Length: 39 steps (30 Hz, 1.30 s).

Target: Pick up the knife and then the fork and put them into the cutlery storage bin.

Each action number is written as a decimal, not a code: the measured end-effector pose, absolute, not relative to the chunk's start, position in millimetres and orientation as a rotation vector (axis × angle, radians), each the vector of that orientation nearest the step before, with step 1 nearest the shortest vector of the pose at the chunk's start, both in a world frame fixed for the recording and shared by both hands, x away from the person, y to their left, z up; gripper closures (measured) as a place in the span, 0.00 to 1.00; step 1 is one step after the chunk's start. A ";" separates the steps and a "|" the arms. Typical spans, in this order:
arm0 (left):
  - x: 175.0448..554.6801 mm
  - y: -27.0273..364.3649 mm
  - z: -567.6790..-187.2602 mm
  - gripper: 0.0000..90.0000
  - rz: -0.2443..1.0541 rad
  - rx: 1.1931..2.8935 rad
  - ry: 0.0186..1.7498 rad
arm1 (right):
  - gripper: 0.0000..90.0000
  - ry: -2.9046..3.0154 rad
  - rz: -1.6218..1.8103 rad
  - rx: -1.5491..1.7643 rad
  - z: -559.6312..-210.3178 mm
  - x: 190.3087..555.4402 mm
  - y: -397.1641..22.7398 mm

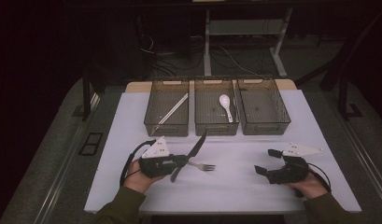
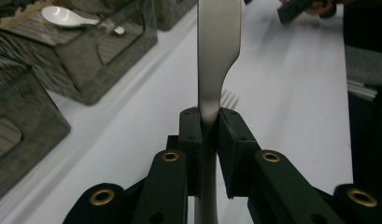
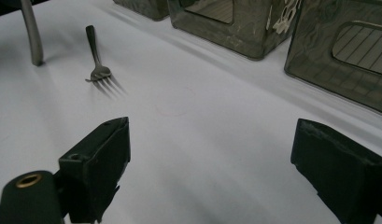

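Observation:
A metal table knife (image 1: pixel 193 151) is pinched between the jaws of my left gripper (image 1: pixel 183 160), lifted off the white mat and slanting up toward the bins. In the left gripper view the pads clamp the knife (image 2: pixel 215 51) just below its blade, at my left gripper (image 2: pixel 209 128). A metal fork (image 1: pixel 203 166) lies flat on the mat just right of that gripper, tines pointing right. My right gripper (image 1: pixel 267 161) rests low at the right with its jaws wide apart and nothing between them. In the right gripper view the fork (image 3: pixel 98 70) lies ahead of my right gripper (image 3: pixel 212 158).
Three dark mesh bins stand in a row at the back of the mat (image 1: pixel 235 186). The left bin (image 1: pixel 153 119) holds chopsticks (image 1: pixel 173 109), the middle one (image 1: pixel 200 119) a white spoon (image 1: pixel 226 107), the right bin (image 1: pixel 263 105) nothing. Floor and cables lie beyond.

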<state>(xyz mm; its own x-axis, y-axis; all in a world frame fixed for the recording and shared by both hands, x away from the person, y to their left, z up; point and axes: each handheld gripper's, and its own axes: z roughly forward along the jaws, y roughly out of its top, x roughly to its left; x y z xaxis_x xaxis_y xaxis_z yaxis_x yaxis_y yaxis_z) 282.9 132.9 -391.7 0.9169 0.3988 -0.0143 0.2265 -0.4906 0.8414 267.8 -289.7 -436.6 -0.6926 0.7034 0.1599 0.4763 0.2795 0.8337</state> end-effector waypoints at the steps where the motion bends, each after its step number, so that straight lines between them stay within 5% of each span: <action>1: 283.1 130.9 -390.6 0.88 0.230 2.103 0.451 | 0.13 2.310 1.373 1.087 -436.2 268.2 -289.6; 17: 298.0 100.1 -373.7 0.88 0.348 2.047 0.546 | 0.22 2.327 1.554 1.023 -394.3 286.9 -270.8; 39: 303.3 43.9 -373.9 0.88 0.446 2.017 0.521 | 0.65 2.370 1.800 0.910 -359.9 320.3 -206.8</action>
<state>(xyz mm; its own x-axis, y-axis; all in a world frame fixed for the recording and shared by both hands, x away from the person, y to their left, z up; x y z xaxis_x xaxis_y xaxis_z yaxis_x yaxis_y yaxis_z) 303.3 43.9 -373.9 0.8413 0.5320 0.0961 0.1773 -0.4394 0.8806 320.3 -206.8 -359.9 -0.8286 0.4622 0.3159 0.4283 0.1601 0.8893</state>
